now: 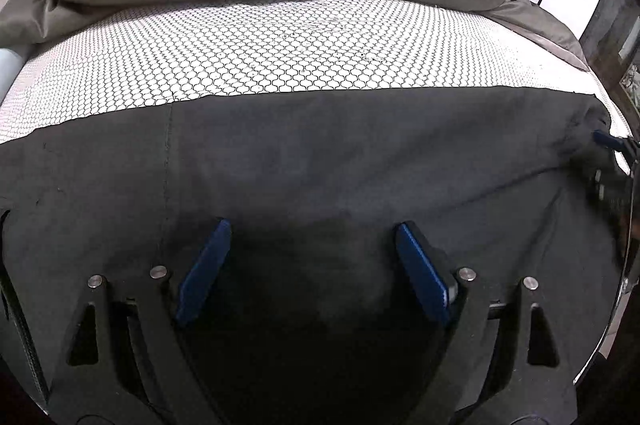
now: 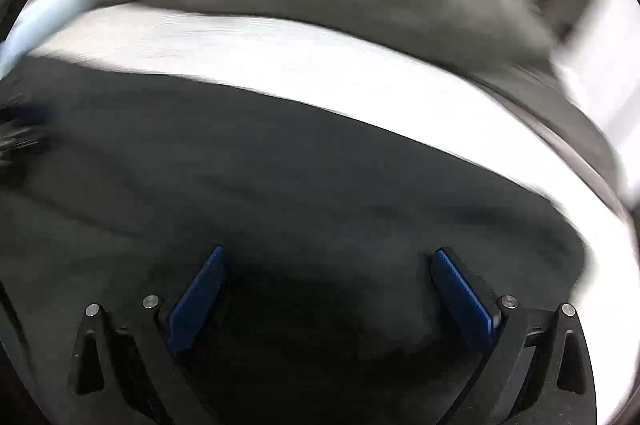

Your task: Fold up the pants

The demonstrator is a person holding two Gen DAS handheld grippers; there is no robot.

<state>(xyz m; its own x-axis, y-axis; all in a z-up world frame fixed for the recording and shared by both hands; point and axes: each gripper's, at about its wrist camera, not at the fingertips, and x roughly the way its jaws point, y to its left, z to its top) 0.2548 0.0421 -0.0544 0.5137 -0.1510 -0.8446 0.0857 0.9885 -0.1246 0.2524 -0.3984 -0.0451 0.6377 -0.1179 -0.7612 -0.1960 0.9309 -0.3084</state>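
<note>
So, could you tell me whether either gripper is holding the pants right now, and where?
Nothing is held: the left gripper and right gripper both stand open above the dark pants.

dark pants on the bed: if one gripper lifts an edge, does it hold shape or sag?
Likely sags: the pants lie flat with soft creases near one end, so thin and floppy. Probably light. The patterned sheet looks smooth, so a push may slide or bunch them.
</note>
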